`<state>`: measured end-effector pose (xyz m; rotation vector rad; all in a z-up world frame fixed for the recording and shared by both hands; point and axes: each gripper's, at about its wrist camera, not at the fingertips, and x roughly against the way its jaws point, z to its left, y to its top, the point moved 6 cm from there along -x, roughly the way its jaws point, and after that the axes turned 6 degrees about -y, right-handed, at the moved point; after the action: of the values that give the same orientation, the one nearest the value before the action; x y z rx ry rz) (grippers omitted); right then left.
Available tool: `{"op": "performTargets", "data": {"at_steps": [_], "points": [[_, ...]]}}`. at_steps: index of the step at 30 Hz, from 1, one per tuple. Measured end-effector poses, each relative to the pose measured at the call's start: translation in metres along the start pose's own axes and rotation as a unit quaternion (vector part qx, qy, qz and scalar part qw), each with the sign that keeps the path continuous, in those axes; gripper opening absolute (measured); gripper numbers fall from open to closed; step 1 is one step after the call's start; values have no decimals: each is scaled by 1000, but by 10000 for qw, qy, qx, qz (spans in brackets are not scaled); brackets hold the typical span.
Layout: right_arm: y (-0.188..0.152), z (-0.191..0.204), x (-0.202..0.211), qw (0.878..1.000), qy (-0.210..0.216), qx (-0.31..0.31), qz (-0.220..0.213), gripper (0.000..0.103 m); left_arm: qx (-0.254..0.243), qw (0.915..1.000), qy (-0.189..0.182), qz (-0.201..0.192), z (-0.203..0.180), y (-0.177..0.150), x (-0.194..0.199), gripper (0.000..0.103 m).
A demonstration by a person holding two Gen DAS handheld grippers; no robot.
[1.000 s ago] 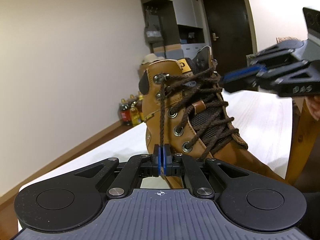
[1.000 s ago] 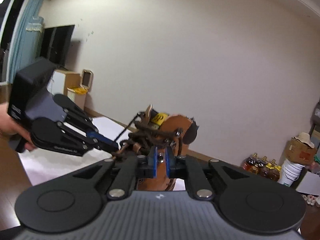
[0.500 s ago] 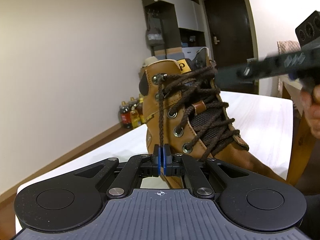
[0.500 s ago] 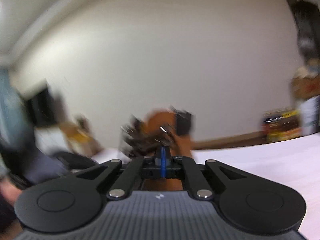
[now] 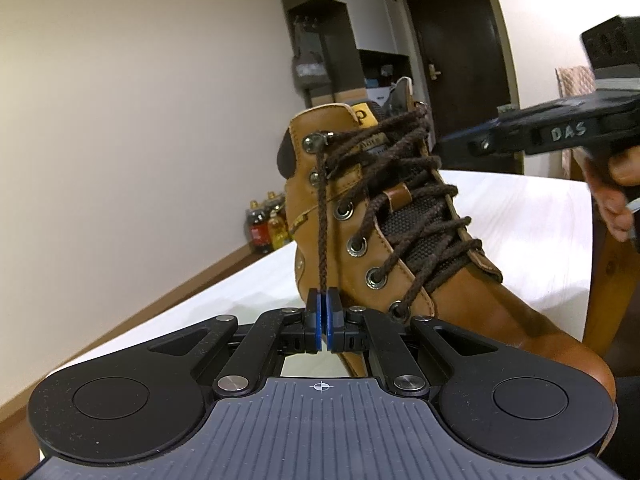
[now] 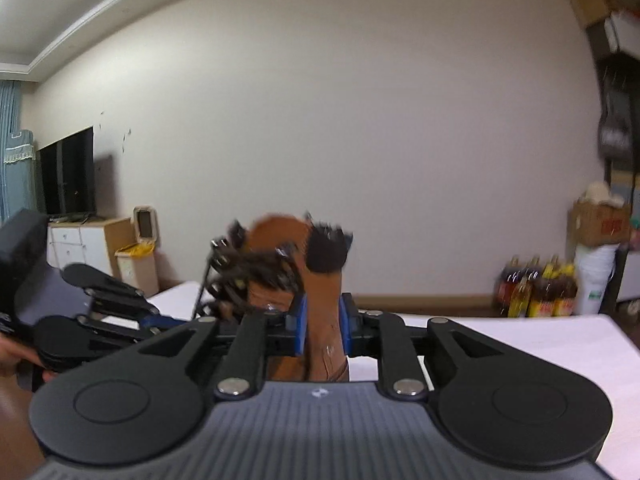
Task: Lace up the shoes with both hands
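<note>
Now the left gripper (image 5: 322, 316) is pinched almost shut on the dark brown shoelace (image 5: 322, 240), which runs straight up to a metal hook near the top of the tan leather boot (image 5: 472, 312). The boot stands upright on the white table (image 5: 520, 216), in the middle of things, with the lace already crossed through most of its holes. To do this step well, I think the left gripper should keep the lace tight and not let it slip, so the crossings stay snug while the other side works. Next, to the right, the right gripper (image 6: 322, 326) has just been opening its jaws, and they now stand about half open. The brown back of the boot shows between its blue pads (image 6: 301, 324), but I cannot tell if they touch it. It looks ready to grab the boot or another bit of lace. A bare hand (image 5: 616, 192) holds this gripper at the far right of the left view. Around them are a beige wall, brown bottles (image 6: 536, 288) on the floor, a black television (image 6: 68, 176), a small white cupboard (image 6: 70, 248) and a dark door (image 5: 460, 76). The tangle of laces is blurry, so the free end is hard to find.
</note>
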<state>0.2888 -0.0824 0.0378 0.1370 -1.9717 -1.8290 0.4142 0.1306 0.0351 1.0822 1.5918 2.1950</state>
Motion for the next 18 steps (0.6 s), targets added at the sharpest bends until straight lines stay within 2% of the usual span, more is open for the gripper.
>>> {"op": "performTargets", "data": {"at_steps": [1, 3, 6, 8, 11, 12, 17, 18], "points": [[0, 1, -4, 10000, 38, 35, 27, 18, 7, 10000, 4, 13, 0, -2, 2, 2], [-4, 1, -17, 9996, 132, 156, 217, 0, 29, 10000, 12, 37, 1, -6, 5, 2], [-19, -7, -29, 9961, 176, -86, 861, 1, 84, 9999, 84, 45, 1, -9, 10, 2], [-26, -2, -22, 9953, 205, -43, 950, 1, 246, 9995, 181, 62, 3, -13, 16, 2], [-34, 8, -8, 9948, 182, -106, 995, 14, 362, 9984, 413, 153, -2, -25, 28, 3], [-38, 12, -3, 9941, 237, -161, 1048, 17, 448, 9978, 438, 197, -5, -30, 34, 3], [-69, 45, 40, 9848, 845, -89, 1515, 16, 734, 9961, 304, 385, -41, -50, 54, 4], [-75, 51, 45, 9829, 934, -119, 1580, 16, 734, 9961, 297, 394, -45, -51, 55, 1]]}}
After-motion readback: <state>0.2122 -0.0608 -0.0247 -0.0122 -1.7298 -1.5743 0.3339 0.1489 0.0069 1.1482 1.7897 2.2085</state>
